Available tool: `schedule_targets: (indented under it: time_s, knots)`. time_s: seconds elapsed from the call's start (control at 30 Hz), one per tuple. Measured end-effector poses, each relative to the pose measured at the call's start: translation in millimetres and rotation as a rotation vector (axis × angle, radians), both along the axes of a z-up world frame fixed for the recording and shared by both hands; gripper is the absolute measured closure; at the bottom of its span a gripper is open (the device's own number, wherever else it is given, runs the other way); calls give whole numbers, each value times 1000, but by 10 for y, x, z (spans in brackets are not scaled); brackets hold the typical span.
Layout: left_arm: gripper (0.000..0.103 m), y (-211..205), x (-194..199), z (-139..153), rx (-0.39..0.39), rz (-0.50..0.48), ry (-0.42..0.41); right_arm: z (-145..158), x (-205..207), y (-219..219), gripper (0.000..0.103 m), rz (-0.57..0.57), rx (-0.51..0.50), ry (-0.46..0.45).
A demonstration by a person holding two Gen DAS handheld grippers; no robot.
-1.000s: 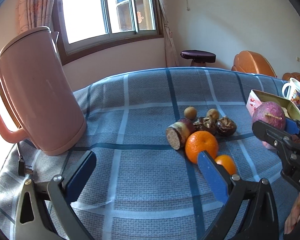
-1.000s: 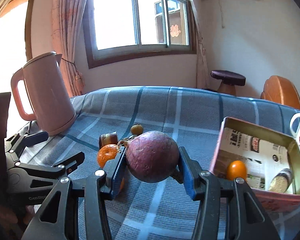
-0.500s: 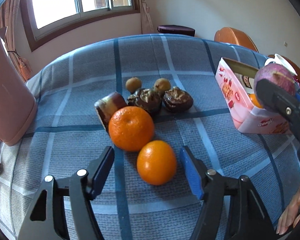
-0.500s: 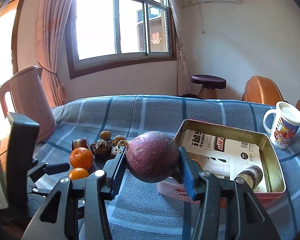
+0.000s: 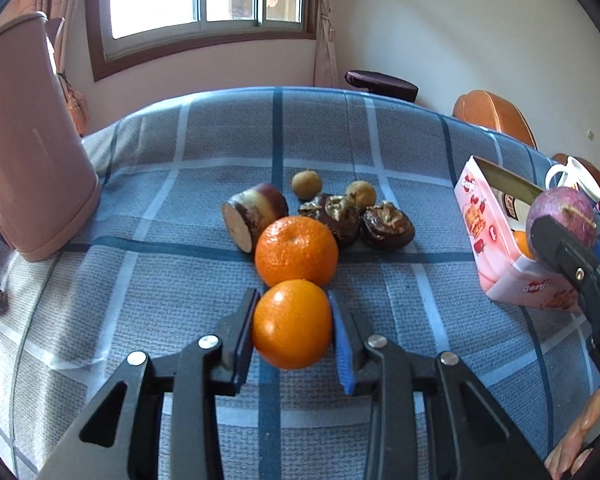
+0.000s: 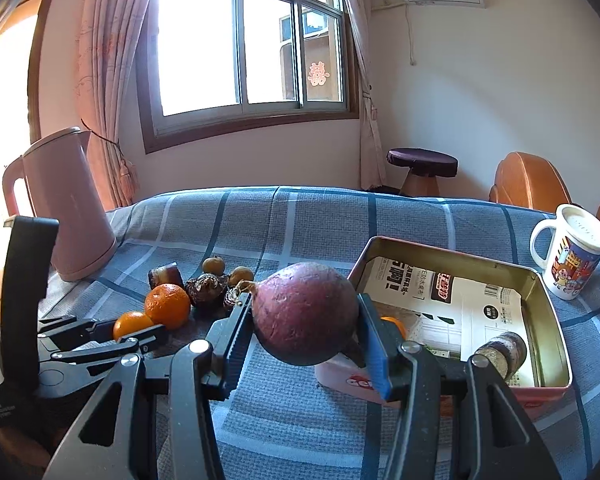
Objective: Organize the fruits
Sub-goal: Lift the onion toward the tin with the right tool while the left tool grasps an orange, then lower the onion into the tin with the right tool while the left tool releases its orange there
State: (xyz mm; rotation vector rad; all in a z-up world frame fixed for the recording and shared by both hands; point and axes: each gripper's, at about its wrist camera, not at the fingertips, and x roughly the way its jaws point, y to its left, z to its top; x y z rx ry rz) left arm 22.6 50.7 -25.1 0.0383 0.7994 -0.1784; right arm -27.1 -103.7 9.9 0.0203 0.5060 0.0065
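While our right gripper holds a purple sweet potato left of the tin box, which already contains an orange and a cut piece, we are closing our left gripper around the small orange at lower centre, leaving the larger orange and dark fruits behind it.

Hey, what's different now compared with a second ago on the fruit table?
The left gripper swung from the kettle side toward the fruit pile, and its jaws are closing around the small orange. The right gripper carried its purple fruit to the tin. The other fruit lies as before.
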Motion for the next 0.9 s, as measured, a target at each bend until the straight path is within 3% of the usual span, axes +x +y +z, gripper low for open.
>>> schedule_targets:
  time_s: [0.1,0.4,0.9]
  knots:
    - [67,-50,-118,83,24,15,-66,5,-19,-46,51,-6,-4,-4]
    - [67,-329,-256,301,-31,-30,-189,39,-94,-346,51,-69,-29,-21]
    - [67,-1113,-201,423,14,-140,-232,12,-80,-1020,51,-202,-87,5]
